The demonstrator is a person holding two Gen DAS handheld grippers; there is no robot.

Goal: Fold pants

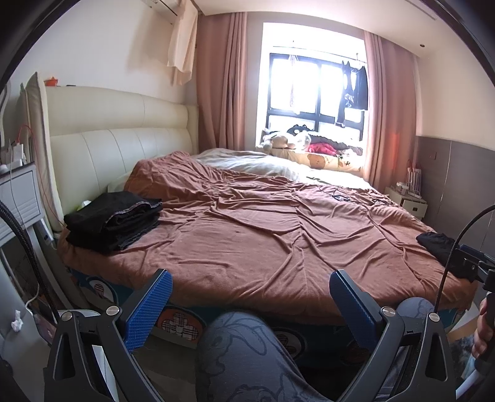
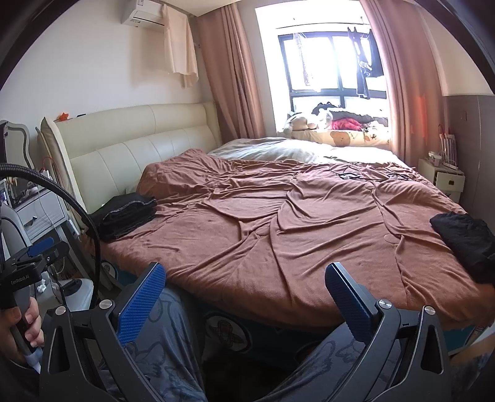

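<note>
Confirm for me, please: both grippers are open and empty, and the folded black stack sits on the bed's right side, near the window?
Not quite. The folded black stack lies on the left side of the bed, by the headboard, as the left wrist view shows. The left gripper and right gripper are indeed open and empty.

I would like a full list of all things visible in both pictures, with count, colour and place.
bed cover: one, brown, over the bed
folded pile: one, black, bed's head-side corner
loose garment: one, black, bed's foot-side edge
headboard: one, cream, at the wall
grey bedding: one, far side
curtains: pink, beside the window
window: one, dark frame, clothes hanging
soft toys: several, on the sill
air conditioner: one, white, high on the wall
nightstand: one, white, far corner
left tongs: open, blue pads
right tongs: open, blue pads
person's legs: grey patterned trousers
</note>
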